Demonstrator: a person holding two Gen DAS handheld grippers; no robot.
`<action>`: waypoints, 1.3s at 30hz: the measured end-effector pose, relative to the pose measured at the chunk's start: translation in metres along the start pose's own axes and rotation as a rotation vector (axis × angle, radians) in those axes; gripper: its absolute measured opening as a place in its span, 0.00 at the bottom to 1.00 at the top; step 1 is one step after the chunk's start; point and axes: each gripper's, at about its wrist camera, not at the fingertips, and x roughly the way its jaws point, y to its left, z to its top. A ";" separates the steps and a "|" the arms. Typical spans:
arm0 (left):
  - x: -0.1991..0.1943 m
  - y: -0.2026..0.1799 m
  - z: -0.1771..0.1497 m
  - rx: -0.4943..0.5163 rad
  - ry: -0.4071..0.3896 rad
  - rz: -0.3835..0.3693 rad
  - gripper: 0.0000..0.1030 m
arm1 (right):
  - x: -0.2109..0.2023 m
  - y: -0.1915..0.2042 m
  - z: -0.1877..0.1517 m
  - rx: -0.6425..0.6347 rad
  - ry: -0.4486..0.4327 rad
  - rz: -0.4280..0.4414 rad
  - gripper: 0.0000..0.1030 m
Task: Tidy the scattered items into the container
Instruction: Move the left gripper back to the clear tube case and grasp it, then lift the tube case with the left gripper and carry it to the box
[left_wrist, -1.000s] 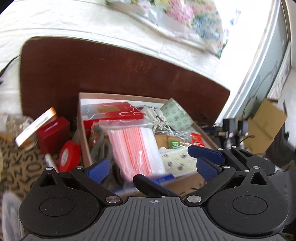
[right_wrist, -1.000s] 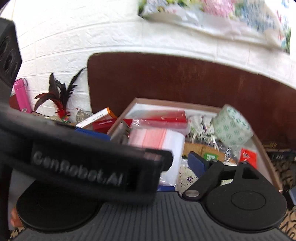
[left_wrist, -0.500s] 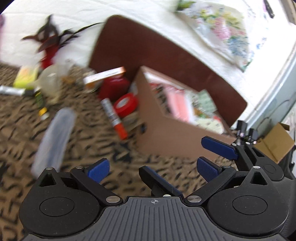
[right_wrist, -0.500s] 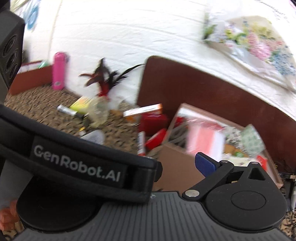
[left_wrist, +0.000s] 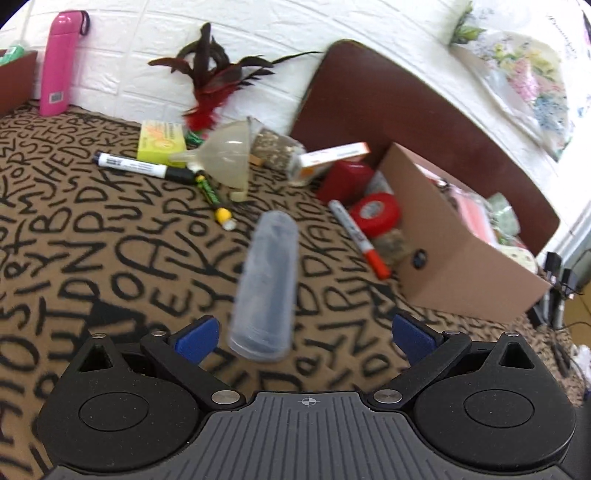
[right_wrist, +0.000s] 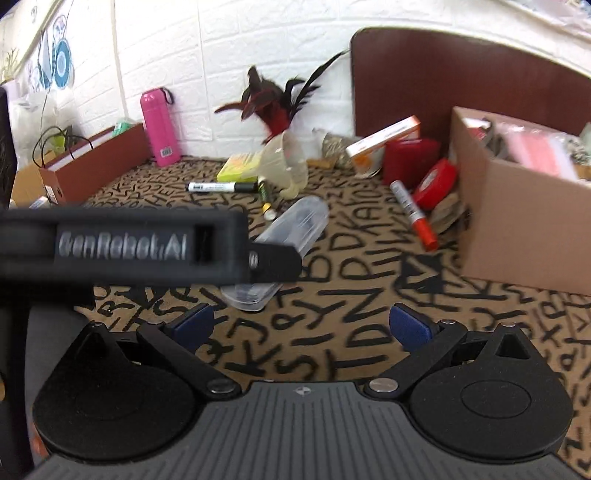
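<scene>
Directly ahead of the left gripper (left_wrist: 303, 336), a clear plastic tube (left_wrist: 267, 284) lies on the letter-patterned cloth (left_wrist: 92, 258) over the counter, its near end between the two blue fingertips (left_wrist: 195, 338) without touching either; the jaws stand wide apart and hold nothing. From the right gripper (right_wrist: 301, 326), the same tube sits ahead and slightly left, partly hidden behind the black body of the left gripper; its jaws have just finished opening, now at full width, with only cloth between them. Both grippers point forward and downward at the counter.

One cardboard box (left_wrist: 461, 266) stands at the right, already full. Beside its left wall lie one red tape roll (left_wrist: 376, 212), one red box (left_wrist: 345, 181) and one orange-tipped marker (left_wrist: 358, 236). Farther left are one black-capped marker (left_wrist: 142, 166), one clear funnel (left_wrist: 229, 158), one yellow-green carton (left_wrist: 160, 140), one white-and-orange carton (left_wrist: 334, 157) and one yellow-ended pen (left_wrist: 214, 197). One pink flask (left_wrist: 59, 62) stands against the far wall, near a bunch of dark red feathers (left_wrist: 214, 77).
</scene>
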 end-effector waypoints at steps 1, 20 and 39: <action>0.004 0.004 0.003 0.003 0.005 0.003 1.00 | 0.005 0.004 0.000 -0.014 0.006 -0.001 0.98; 0.060 0.045 0.040 0.070 0.138 -0.011 0.84 | 0.075 0.026 0.022 -0.016 0.080 0.061 0.64; 0.041 -0.025 -0.025 0.062 0.239 -0.165 0.53 | -0.007 -0.008 -0.030 -0.043 0.154 0.060 0.48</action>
